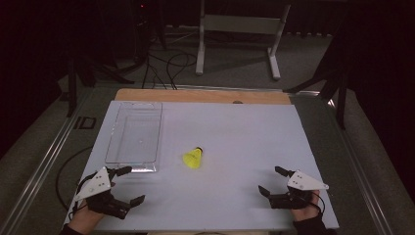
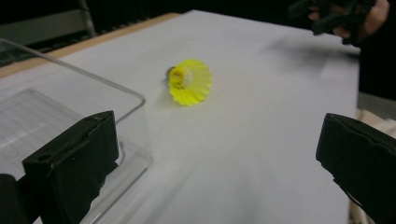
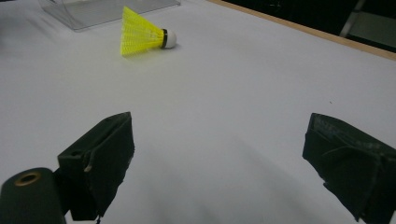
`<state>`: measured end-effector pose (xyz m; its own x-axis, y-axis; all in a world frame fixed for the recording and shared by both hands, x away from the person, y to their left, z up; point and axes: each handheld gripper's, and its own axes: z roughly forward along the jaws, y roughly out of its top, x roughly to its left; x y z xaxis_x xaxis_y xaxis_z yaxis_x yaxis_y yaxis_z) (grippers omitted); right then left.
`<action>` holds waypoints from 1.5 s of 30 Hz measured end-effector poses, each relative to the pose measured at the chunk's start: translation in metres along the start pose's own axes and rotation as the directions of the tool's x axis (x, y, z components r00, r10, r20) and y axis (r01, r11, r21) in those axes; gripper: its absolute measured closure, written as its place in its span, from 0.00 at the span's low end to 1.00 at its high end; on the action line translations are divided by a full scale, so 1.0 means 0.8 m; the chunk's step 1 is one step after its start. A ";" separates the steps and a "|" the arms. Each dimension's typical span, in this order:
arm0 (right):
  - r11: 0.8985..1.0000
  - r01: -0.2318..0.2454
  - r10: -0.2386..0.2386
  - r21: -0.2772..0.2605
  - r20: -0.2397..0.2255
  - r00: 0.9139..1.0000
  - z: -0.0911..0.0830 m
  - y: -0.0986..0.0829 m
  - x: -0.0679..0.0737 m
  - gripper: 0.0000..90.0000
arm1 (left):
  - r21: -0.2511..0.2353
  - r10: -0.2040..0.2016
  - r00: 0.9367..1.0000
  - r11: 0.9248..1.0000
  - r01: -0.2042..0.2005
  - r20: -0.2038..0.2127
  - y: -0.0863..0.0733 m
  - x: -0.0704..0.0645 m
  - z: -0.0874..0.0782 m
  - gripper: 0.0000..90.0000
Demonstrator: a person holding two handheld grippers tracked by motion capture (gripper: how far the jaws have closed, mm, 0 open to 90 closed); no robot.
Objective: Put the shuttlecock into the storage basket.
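Observation:
A yellow shuttlecock [image 1: 193, 158] [image 2: 190, 81] [image 3: 141, 35] lies on its side near the middle of the white table [image 1: 235, 142], just right of a clear plastic tray [image 1: 134, 138] [image 2: 56, 112]. My left gripper [image 1: 131, 185] [image 2: 219, 163] is open near the front left corner, close to the tray's near end, its jaws wide apart and holding nothing. Over at the front right, my right gripper [image 1: 272, 180] [image 3: 217, 158] also stands open and holds nothing. The shuttlecock's cork end [image 3: 169, 38] points away from the tray.
The tray is empty and stands along the table's left side. A wooden strip [image 1: 200, 95] runs along the table's far edge. Beyond it are a white metal stand [image 1: 240, 29] and cables [image 1: 166, 68] on the floor.

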<state>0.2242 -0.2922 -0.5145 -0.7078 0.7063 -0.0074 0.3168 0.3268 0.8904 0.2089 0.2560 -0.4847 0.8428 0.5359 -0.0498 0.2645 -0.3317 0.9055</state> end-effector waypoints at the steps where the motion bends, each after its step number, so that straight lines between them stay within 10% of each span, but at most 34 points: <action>1: 1.000 0.002 -0.002 0.001 0.000 1.000 0.000 0.000 0.000 0.10 | 0.009 0.009 1.000 1.000 -0.009 0.007 0.003 0.000 0.000 0.00; 12: 1.000 0.018 -0.018 0.004 -0.004 1.000 0.002 0.002 0.003 0.10 | 0.104 0.031 0.998 0.994 -0.036 0.056 0.027 0.006 -0.004 0.00; 28: 1.000 0.025 -0.025 0.014 0.001 1.000 0.002 0.003 0.003 0.10 | 0.274 0.035 0.996 0.960 -0.055 0.079 0.047 0.005 0.011 0.00; 45: 1.000 0.022 -0.022 0.016 0.000 1.000 0.002 0.003 0.003 0.10 | 0.457 0.035 0.991 0.885 -0.091 0.130 0.066 -0.011 0.043 0.00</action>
<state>0.2241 -0.2884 -0.5135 -0.7148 0.6988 -0.0266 0.3113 0.3521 0.8827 0.2318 0.2072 -0.4512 0.9053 0.4184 -0.0727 0.3714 -0.6969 0.6135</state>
